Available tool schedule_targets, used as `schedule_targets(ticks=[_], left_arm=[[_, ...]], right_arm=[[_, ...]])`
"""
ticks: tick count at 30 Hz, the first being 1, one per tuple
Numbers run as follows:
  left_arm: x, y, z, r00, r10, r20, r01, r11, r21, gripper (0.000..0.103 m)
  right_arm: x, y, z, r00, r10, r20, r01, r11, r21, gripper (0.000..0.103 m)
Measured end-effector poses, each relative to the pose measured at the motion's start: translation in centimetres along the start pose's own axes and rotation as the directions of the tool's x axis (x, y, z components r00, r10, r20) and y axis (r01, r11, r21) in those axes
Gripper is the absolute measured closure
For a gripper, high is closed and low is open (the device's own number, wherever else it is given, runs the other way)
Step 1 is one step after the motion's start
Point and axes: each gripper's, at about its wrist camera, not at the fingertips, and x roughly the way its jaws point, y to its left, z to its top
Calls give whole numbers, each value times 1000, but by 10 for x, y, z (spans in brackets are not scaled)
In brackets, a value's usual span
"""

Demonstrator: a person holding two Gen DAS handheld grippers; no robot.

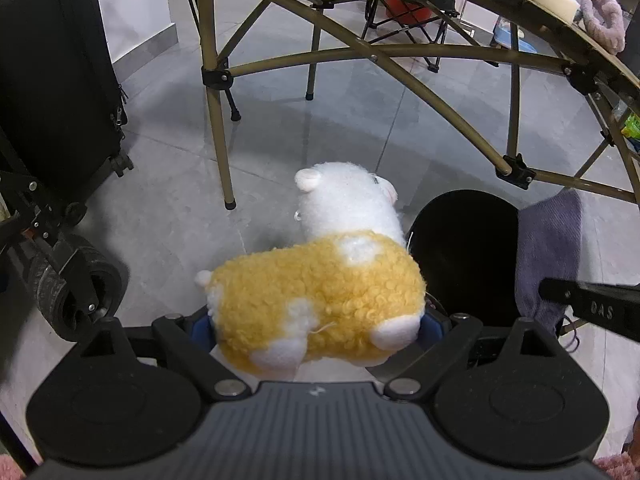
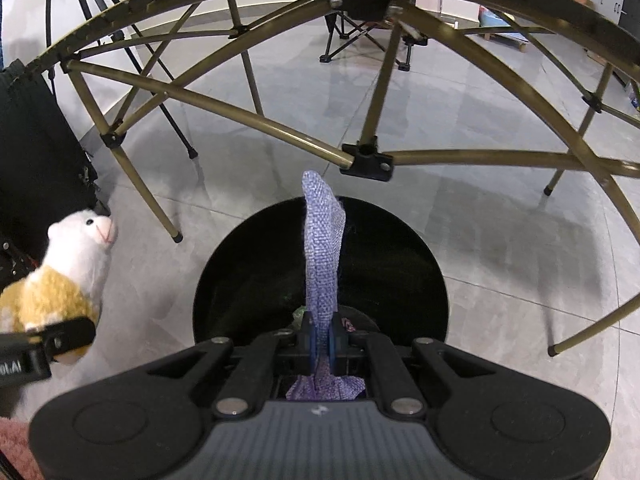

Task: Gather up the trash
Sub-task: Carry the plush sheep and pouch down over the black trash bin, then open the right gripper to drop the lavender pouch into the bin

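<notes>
Left gripper [image 1: 318,322]: jaws spread wide and pinching a plush sheep [image 1: 320,280], yellow-bodied with a white head, by its flanks; the blue pads press into the fleece on both sides. The toy hangs clear of the grey tiled floor [image 1: 168,224], just beside the black trash bin [image 1: 464,248].

Right gripper [image 2: 320,340]: jaws pressed together on a strip of purple woven cloth [image 2: 323,248], which stands up from the pads and leans forward directly above the open mouth of the bin [image 2: 248,272]. A few scraps lie inside the bin near the gripper; what they are cannot be told.

Surroundings: the olive metal frame of a folding table [image 2: 280,128] arches over both grippers; a black suitcase [image 1: 52,64] stands at the left.
</notes>
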Motion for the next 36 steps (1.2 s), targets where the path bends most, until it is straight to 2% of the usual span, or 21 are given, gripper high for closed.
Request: schedule_targets(ticks=[9,26,28,31,32,34,35,36], left_arm=[[7,2,3,1000,15,-15,-15,1000,-12,11],[8,7,6,1000,13,-17,-14,1000,-27,11],[7,6,6,1000,13,-14,-13,1000,-24,11],[6,8,5,1000,13,-9,-13,1000,-25,11],[6,8,5,1000,14,-9,-14,1000,-26,11],[6,8,5,1000,13,-9,-14,1000,-25,11],[6,8,5,1000,13,-8,-13,1000,-25,11],[6,8,5,1000,12,-7,-12,1000,-24,11]], right_arm=[[28,6,22,999,13,-34,-13,1000,17,97],[52,12,17,995,0,-100,0,1000,5,97],[52,12,17,995,-1,-99,1,1000,3,96],[52,10,15,995,-23,-98,23,1000,-2,89],[53,10,15,995,-27,-97,27,1000,1,85],[53,7,15,995,-29,-96,30,999,15,53],[53,6,15,995,-33,-95,35,999,19,21],[52,5,15,995,-40,-89,43,999,24,6]])
